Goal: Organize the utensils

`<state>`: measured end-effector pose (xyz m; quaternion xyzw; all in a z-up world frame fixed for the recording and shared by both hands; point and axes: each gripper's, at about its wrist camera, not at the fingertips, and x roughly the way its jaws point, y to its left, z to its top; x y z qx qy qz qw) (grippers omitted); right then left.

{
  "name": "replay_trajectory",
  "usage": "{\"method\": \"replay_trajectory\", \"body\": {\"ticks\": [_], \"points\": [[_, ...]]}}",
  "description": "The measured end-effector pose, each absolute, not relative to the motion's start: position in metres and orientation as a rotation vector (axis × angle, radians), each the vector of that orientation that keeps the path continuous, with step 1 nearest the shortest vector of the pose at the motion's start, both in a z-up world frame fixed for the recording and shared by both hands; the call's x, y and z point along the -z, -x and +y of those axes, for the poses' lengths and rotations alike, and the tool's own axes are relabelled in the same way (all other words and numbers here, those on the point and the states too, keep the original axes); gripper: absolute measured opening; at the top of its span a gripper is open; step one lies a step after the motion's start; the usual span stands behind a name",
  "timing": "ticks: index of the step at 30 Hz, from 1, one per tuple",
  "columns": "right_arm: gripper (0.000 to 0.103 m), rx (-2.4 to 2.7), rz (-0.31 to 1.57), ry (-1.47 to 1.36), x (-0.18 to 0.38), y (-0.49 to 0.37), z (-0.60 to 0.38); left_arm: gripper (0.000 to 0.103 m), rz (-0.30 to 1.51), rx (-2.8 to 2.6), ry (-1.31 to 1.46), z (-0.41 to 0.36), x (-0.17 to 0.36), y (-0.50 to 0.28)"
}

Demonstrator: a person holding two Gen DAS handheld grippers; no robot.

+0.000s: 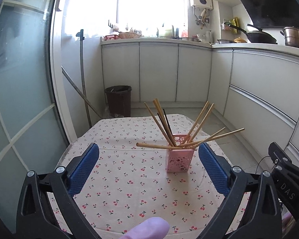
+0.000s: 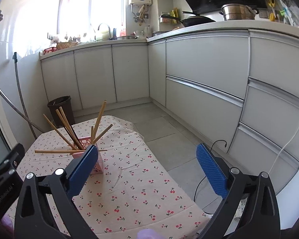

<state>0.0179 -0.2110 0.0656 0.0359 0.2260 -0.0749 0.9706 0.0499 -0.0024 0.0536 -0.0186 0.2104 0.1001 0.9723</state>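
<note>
**Two grippers spread wide, chopsticks standing in the pink holder**

Two handheld grippers with black frames and blue ribbed pads face a small table covered by a cream cloth printed with red cherries (image 1: 129, 181). The left gripper (image 1: 148, 149) has its pads fully apart, with nothing between them but cloth. The right gripper (image 2: 148, 149) is likewise spread to full width and grips nothing; bare floor tiles and the table edge show between its pads.

A pink perforated square plastic holder (image 1: 179, 159) stands upright on the cloth, toward the far right part of the table in the left wrist view. In the right wrist view the same holder (image 2: 99, 166) is partly hidden behind the right gripper's left-hand pad; contact cannot be determined.

A bundle of light wooden chopsticks (image 1: 161, 125) sits in the holder and fans outward in several directions. One lies nearly level, pointing left across the rim; two lean low to the right. At least one dark stick (image 1: 167, 121) stands among them.

A fingertip in a lilac glove (image 1: 147, 229) shows at the lower edge of the left wrist view. A dark brown waste bin (image 1: 119, 99) stands on the floor beyond the table, beside pale grey cabinet doors (image 1: 158, 71).
</note>
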Motion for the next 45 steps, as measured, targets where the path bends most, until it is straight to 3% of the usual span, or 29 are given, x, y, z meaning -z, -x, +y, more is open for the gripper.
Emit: {"method": "replay_trajectory", "body": {"ticks": [45], "points": [[0.096, 0.142, 0.499, -0.065, -0.050, -0.026, -0.216, 0.096, 0.482, -0.162, 0.075, -0.001, -0.042, -0.060]]}}
